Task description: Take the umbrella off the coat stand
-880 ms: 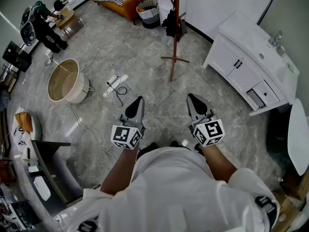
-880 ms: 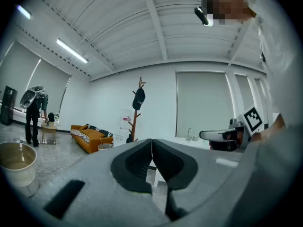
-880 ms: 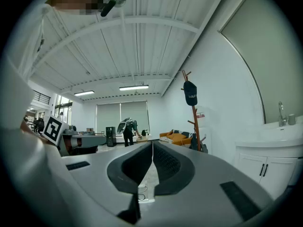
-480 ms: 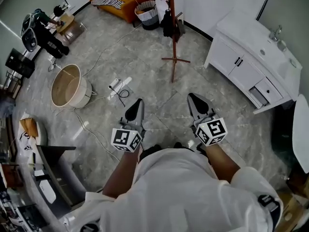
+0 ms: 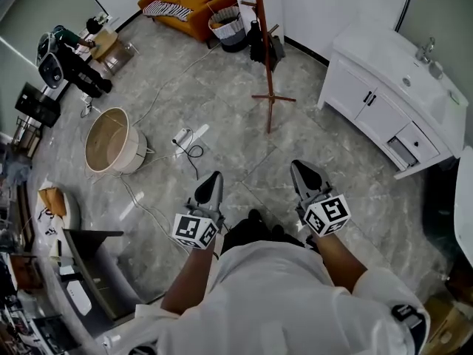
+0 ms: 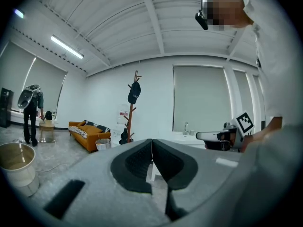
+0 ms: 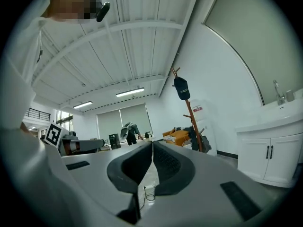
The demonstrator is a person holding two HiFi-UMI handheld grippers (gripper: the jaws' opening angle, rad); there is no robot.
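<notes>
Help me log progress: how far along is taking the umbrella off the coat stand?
Done: nothing; dark items hang on the coat stand, across the floor from the person. In hand: nothing; the left gripper and right gripper are shut, empty, held near the body. Left: walk up, grip the umbrella, lift it off.

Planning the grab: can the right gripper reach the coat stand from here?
Probably not: the coat stand stands well beyond the right gripper across open floor. Nothing blocks the way, but its jaws are shut.
</notes>
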